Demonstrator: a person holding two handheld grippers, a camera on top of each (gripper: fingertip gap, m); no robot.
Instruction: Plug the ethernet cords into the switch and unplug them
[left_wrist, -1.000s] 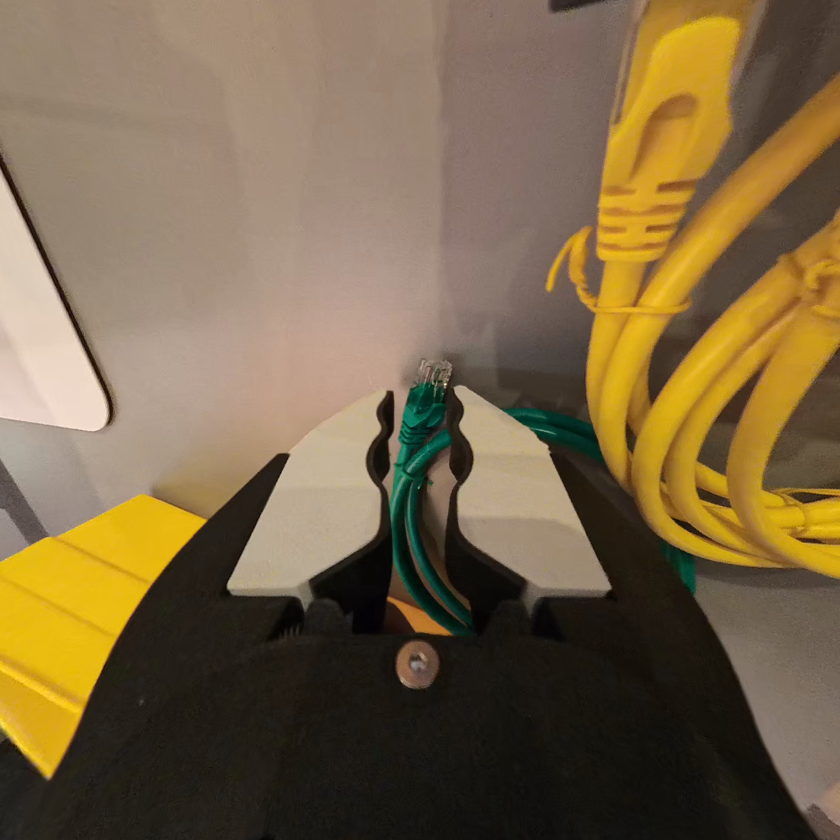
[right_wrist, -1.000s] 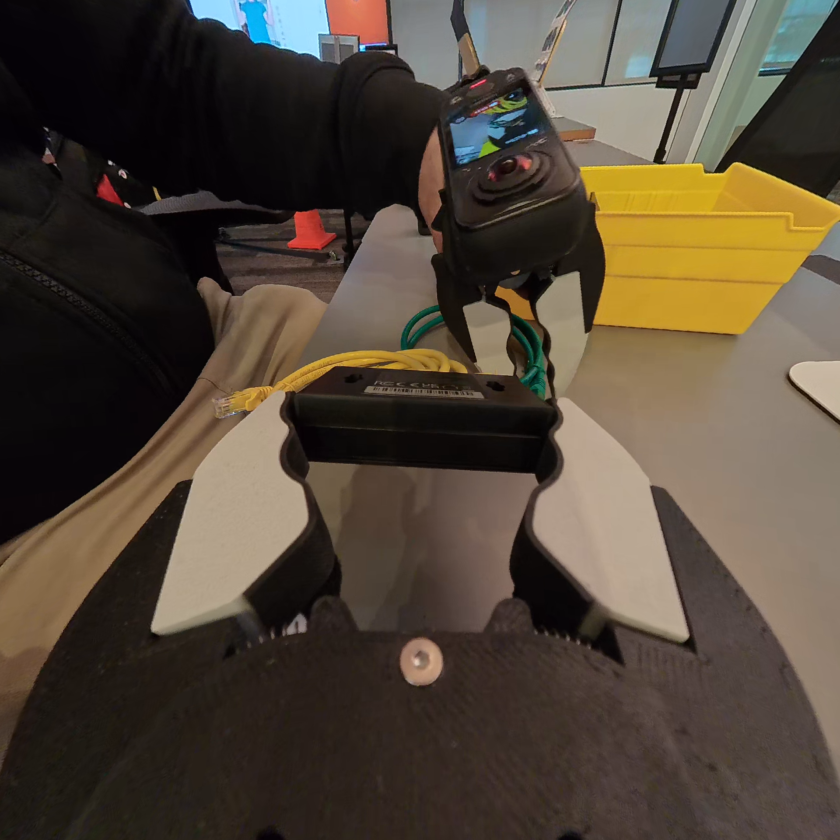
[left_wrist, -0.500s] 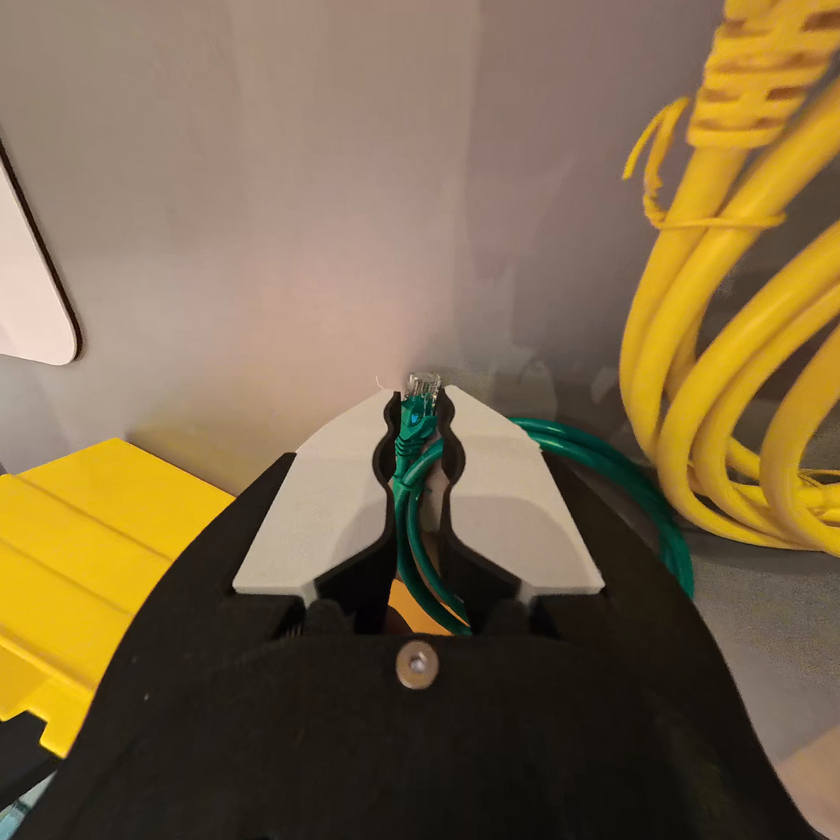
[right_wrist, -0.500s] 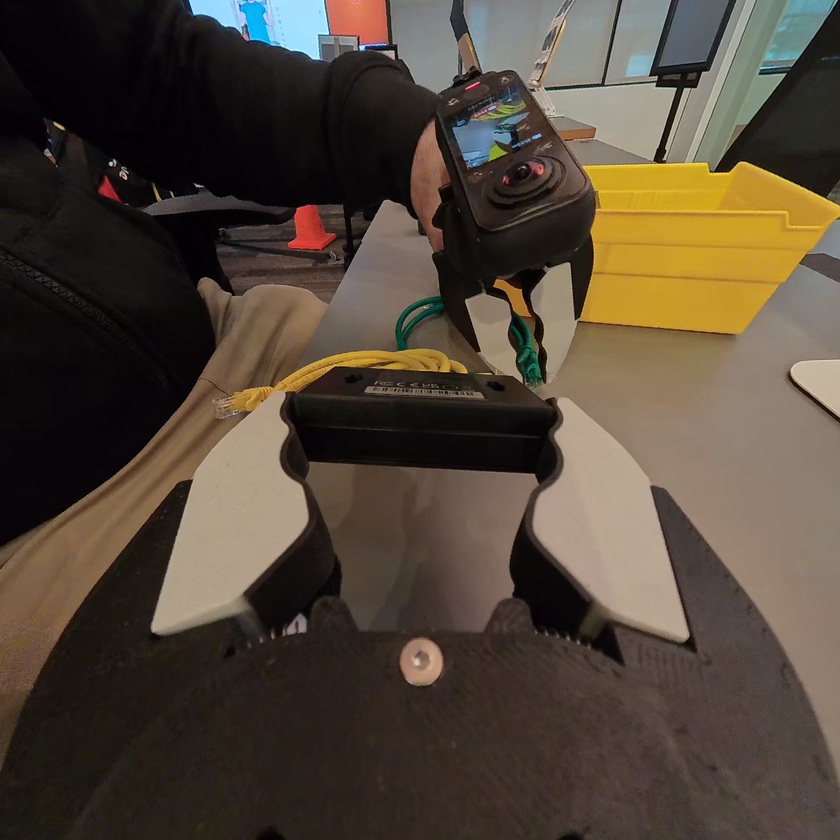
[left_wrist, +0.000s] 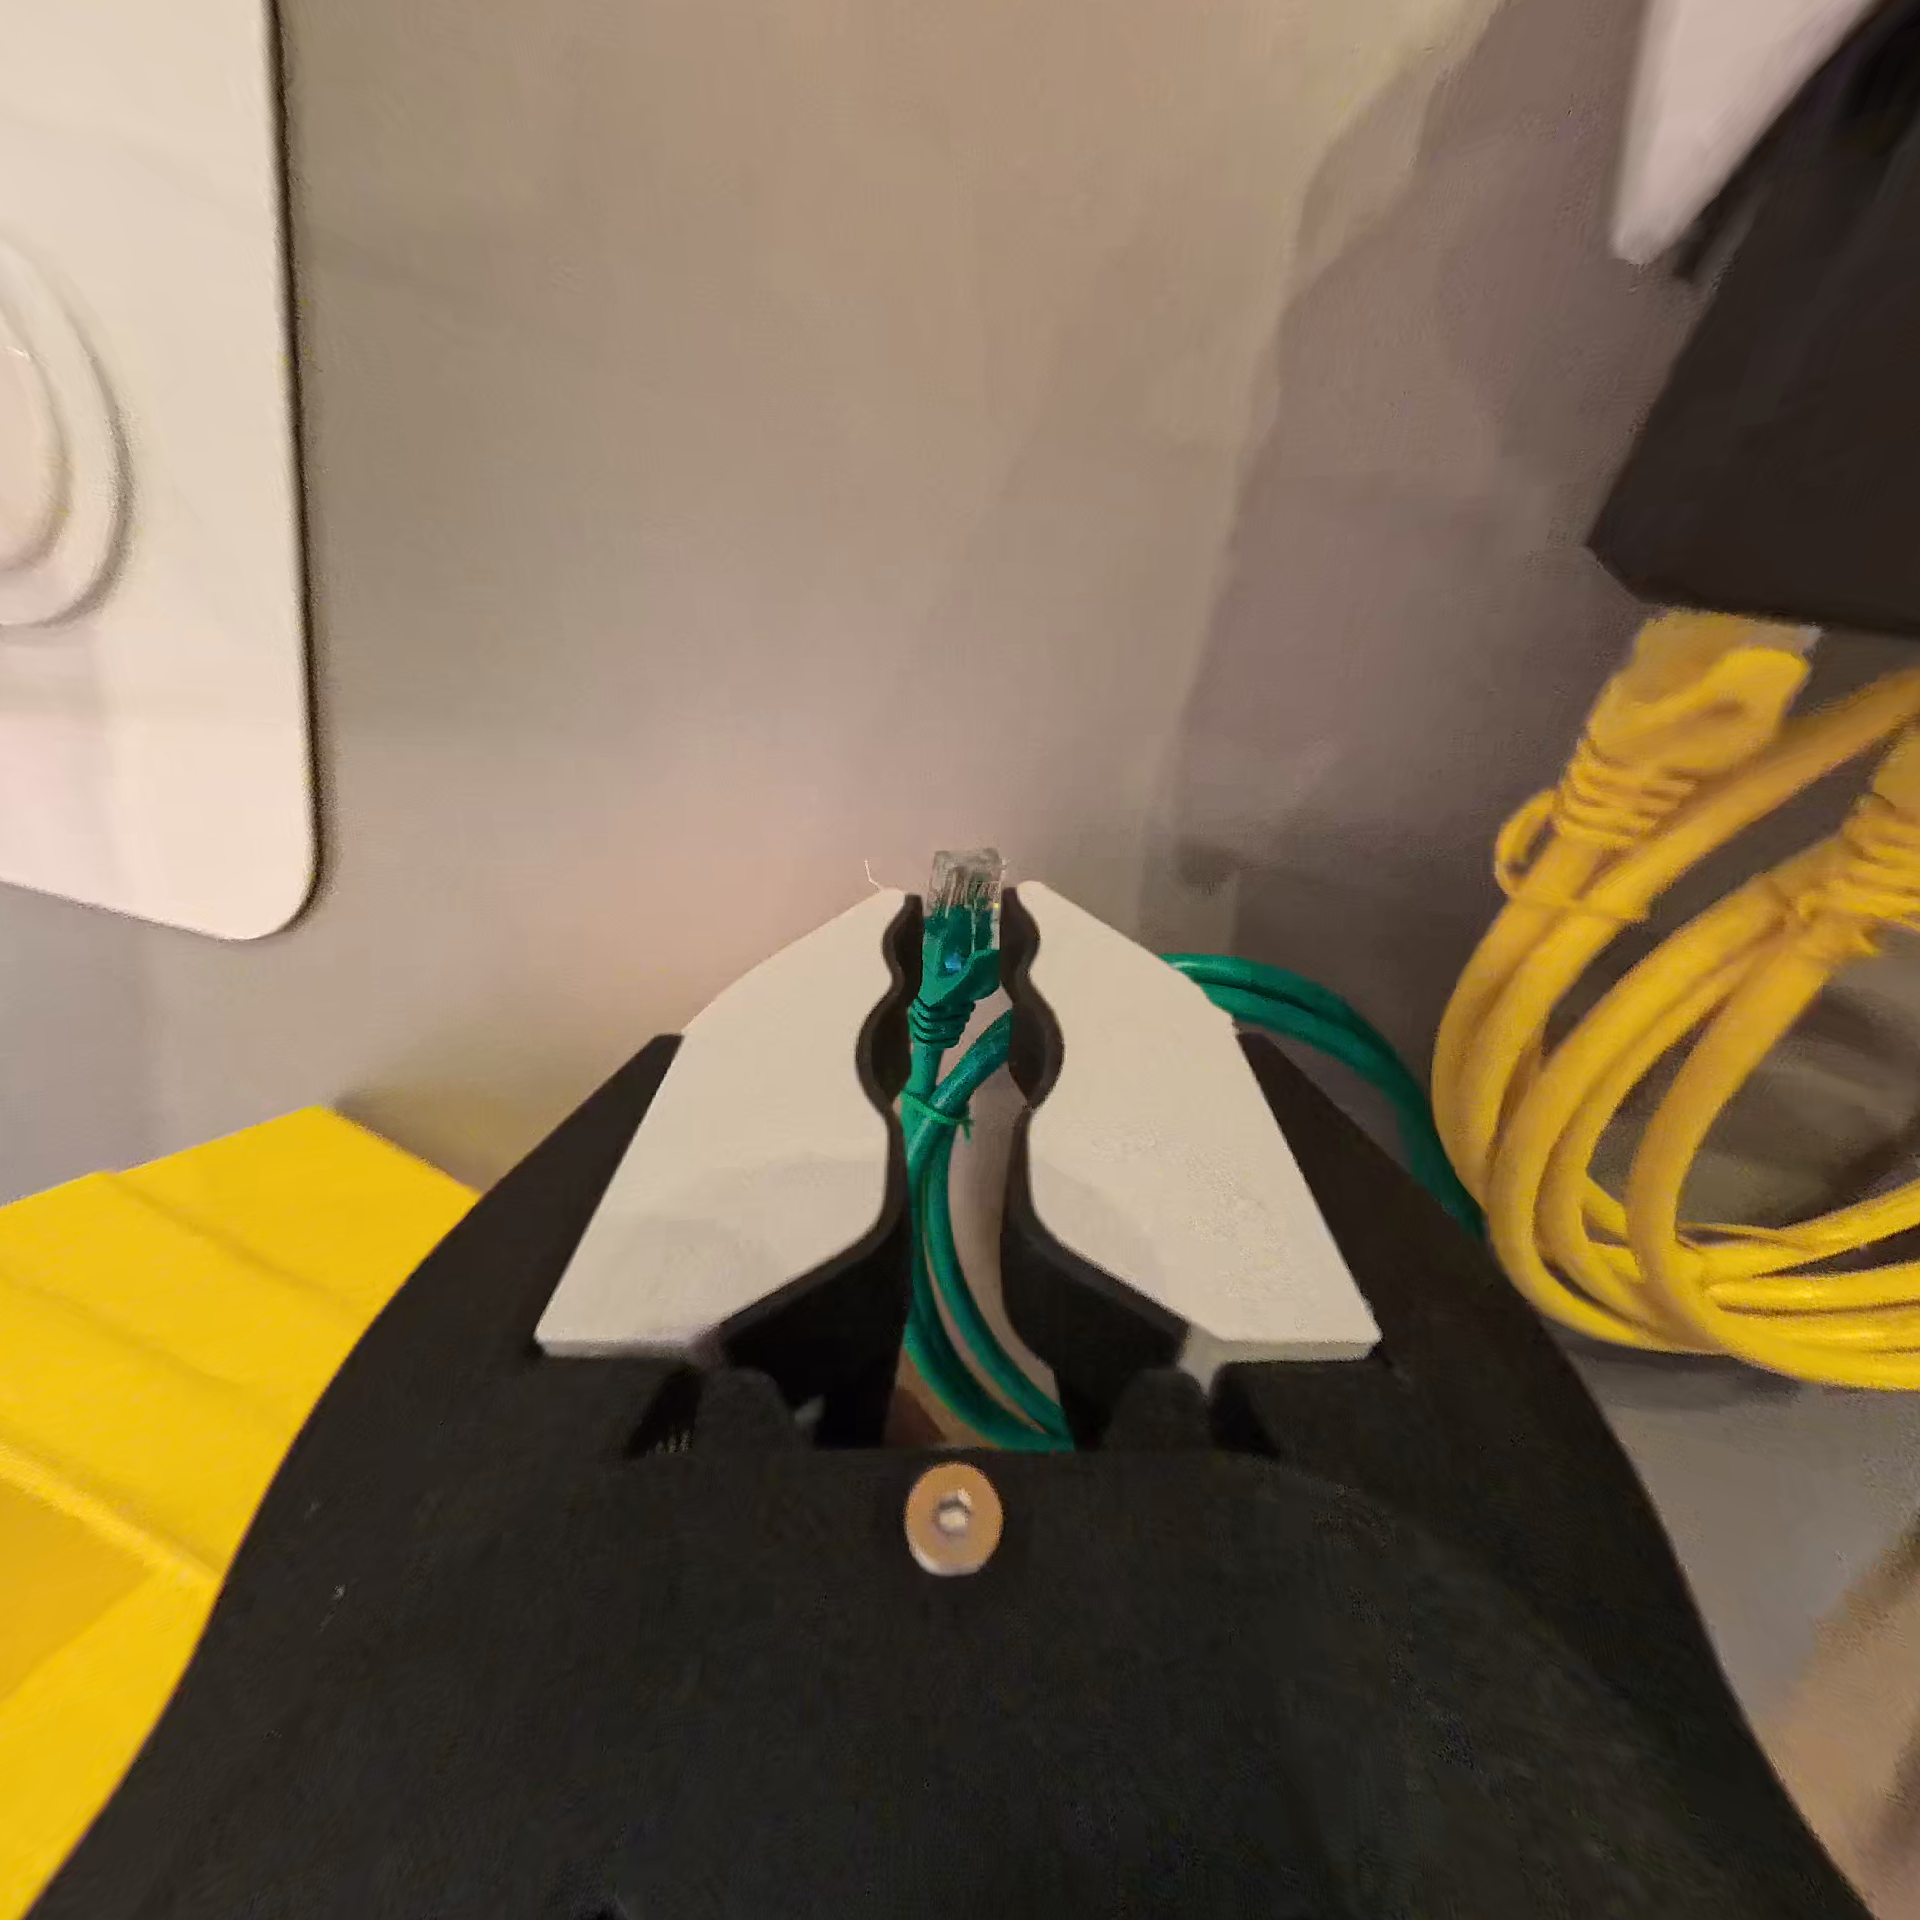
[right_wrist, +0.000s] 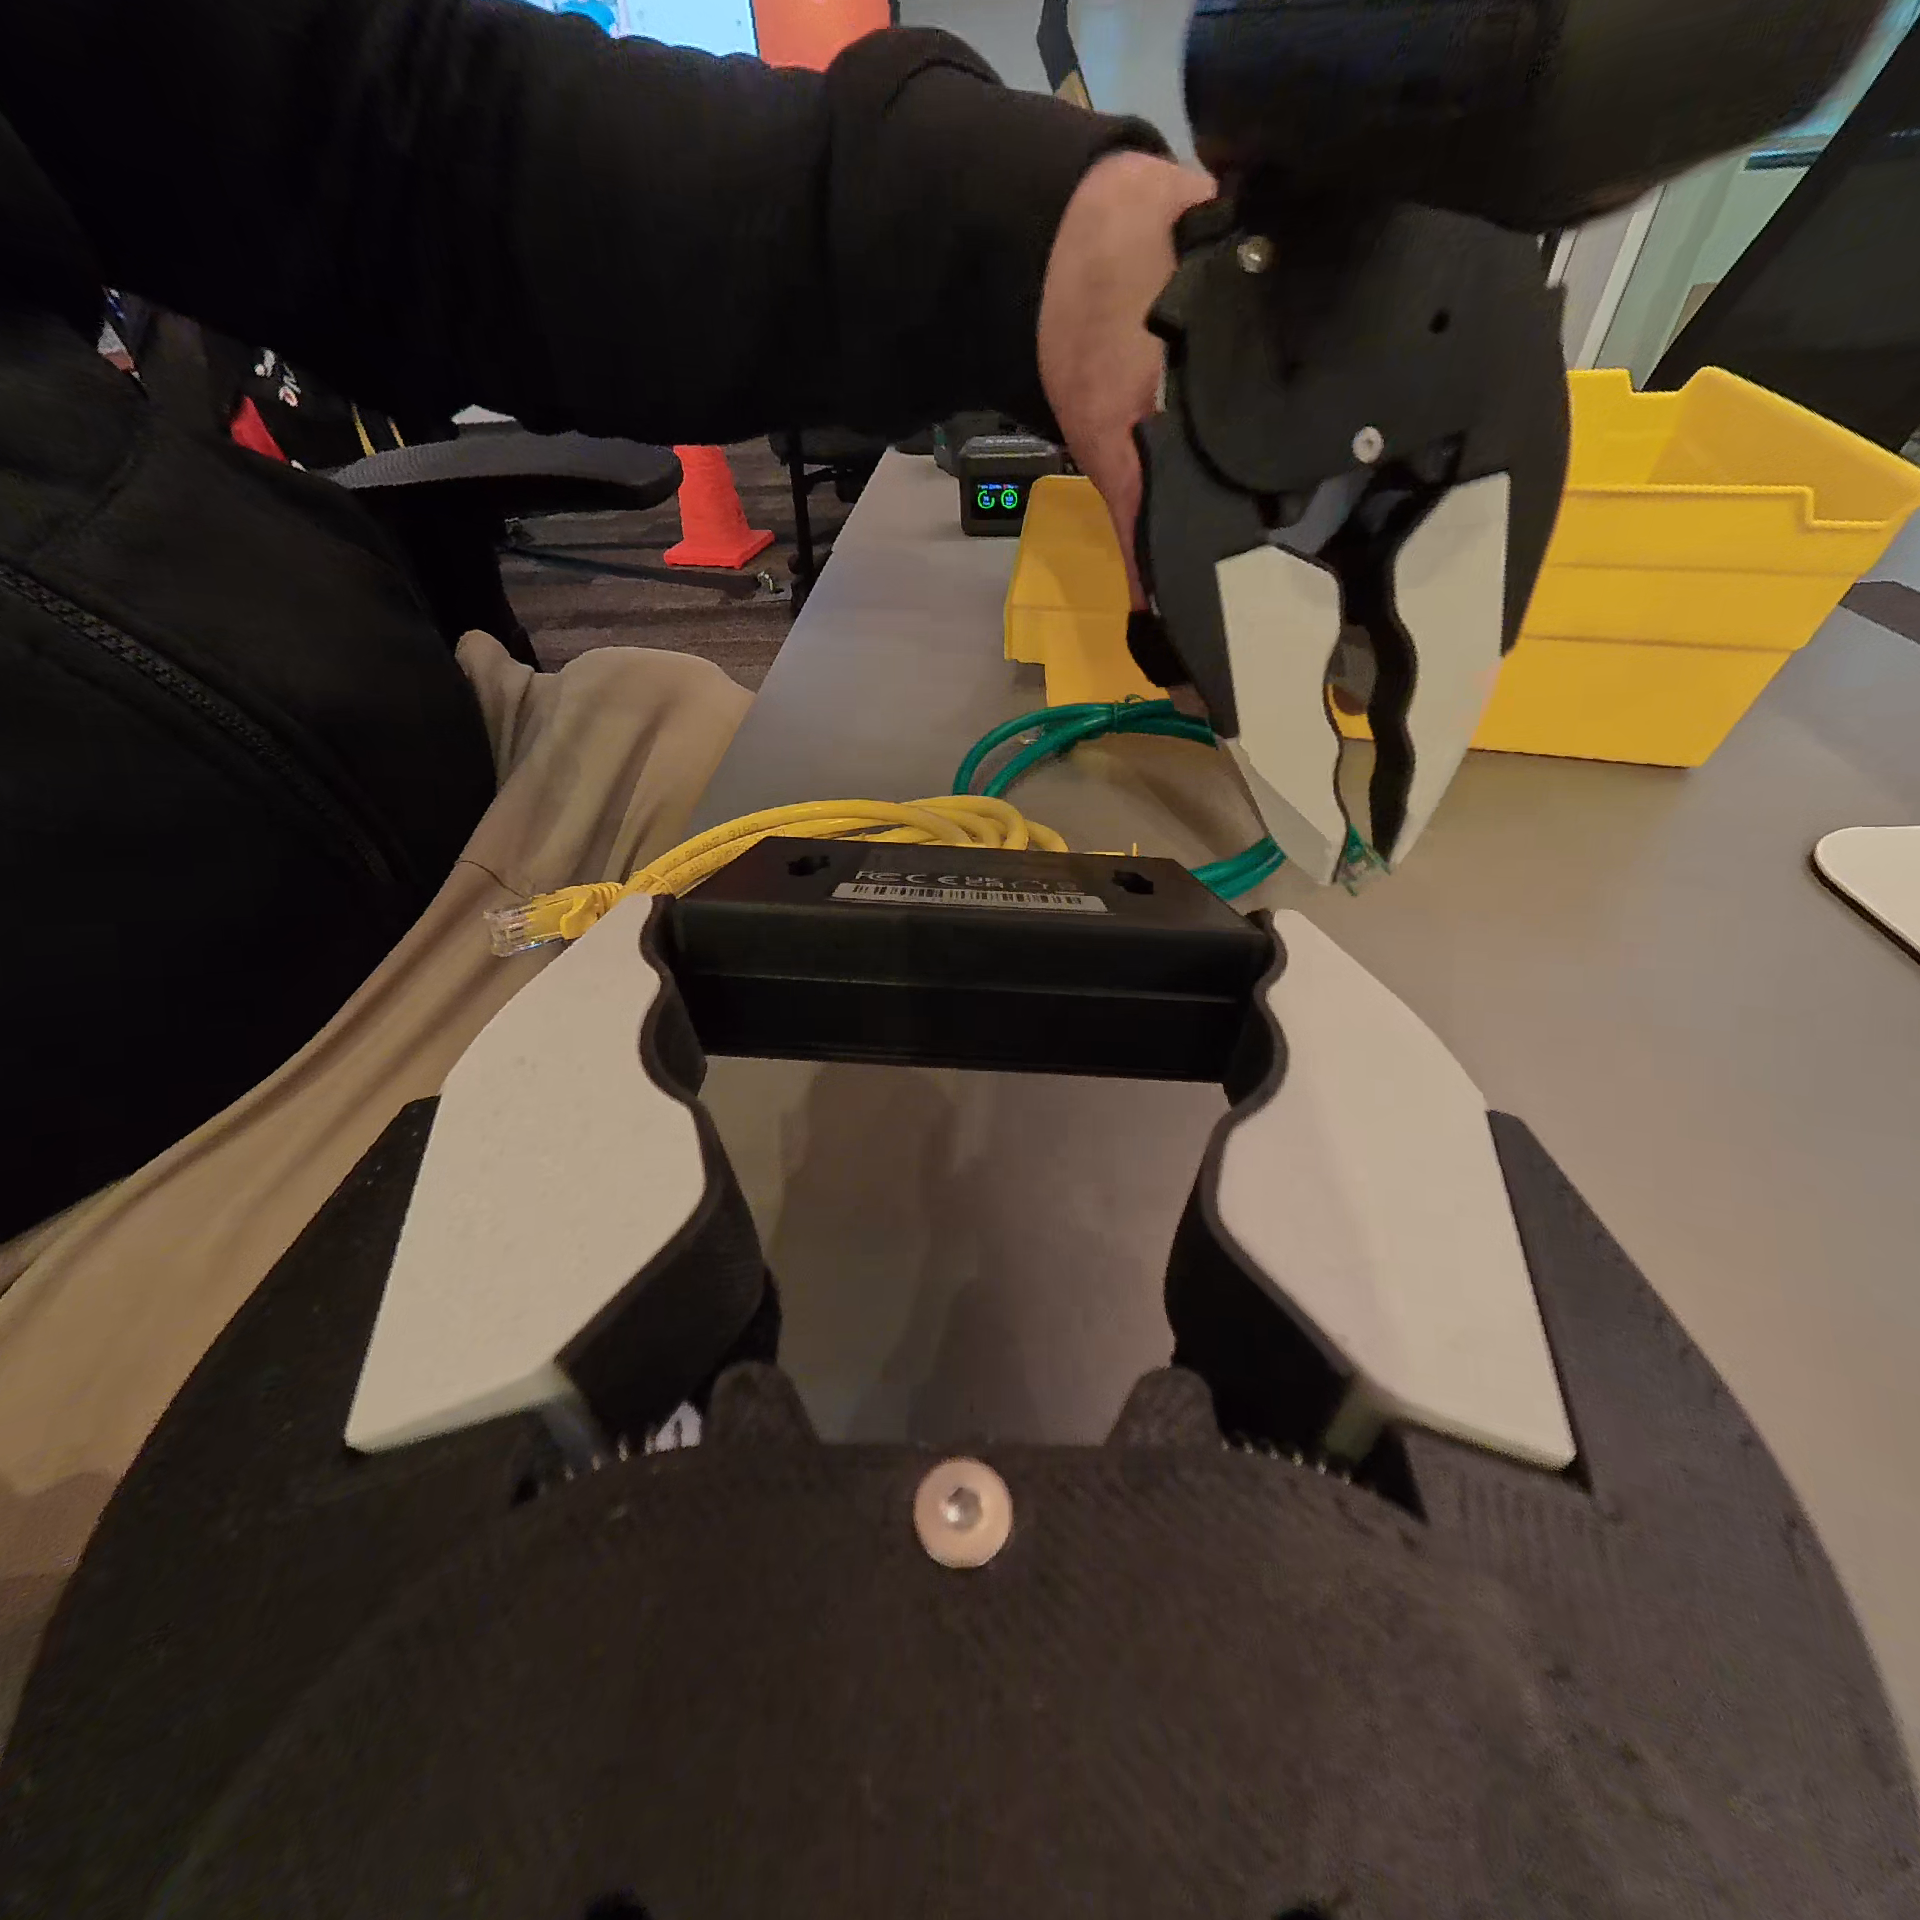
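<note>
Table (right_wrist: 1558, 1039): grey. Switch (right_wrist: 961, 971): clamped between my right gripper (right_wrist: 961, 1023) fingers, resting on table. Green cord (left_wrist: 951, 956): plug pinched in my left gripper (left_wrist: 961, 904), hovering beside switch. Risk: tied cord coil drags, twisting plug off-line.
</note>
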